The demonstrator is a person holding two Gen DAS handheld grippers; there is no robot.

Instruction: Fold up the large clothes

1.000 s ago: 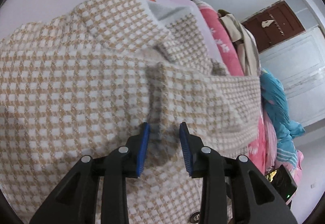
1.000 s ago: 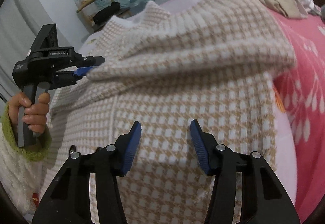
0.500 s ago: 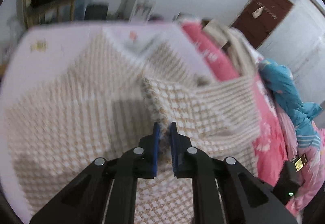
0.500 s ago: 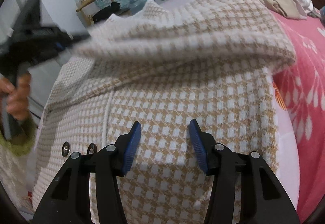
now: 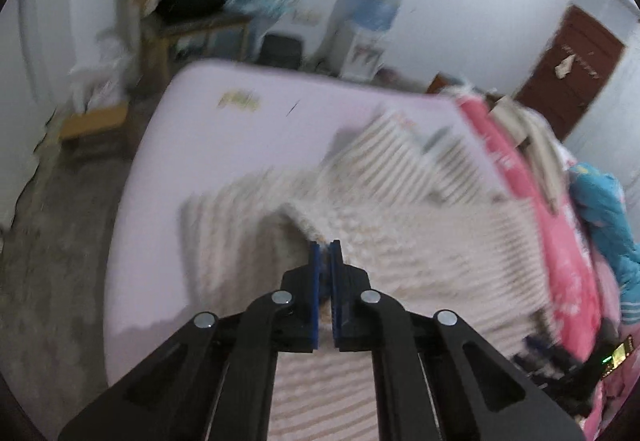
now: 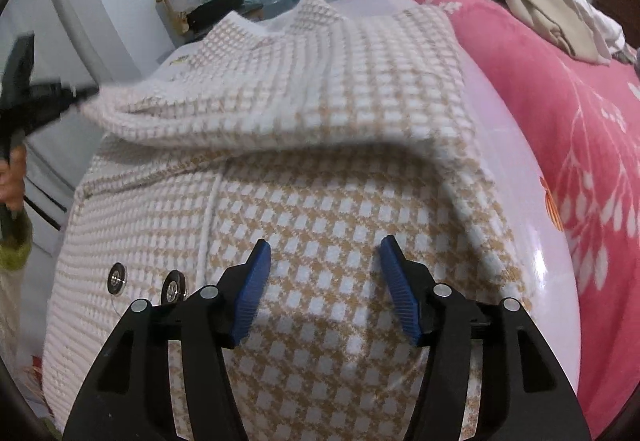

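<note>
Checked coat (image 6: 320, 169), its sleeve tip pinched thinly in the left gripper (image 5: 325, 253), could slip free mid-fold, while the right gripper (image 6: 325, 261) hovers with fingers wide.

Bed (image 5: 168, 169): pale lilac sheet. Lying on it: tan-and-white checked coat (image 6: 320, 201), spread across the middle; pink floral blanket (image 6: 560, 89) along one side, just beside the coat.

Coat (image 6: 320, 161): thick woven cloth, rough; buttons (image 6: 116, 278) shiny metal. Sheet (image 6: 556, 281) glossy. Fingers (image 6: 256, 285) ribbed, matt.
</note>
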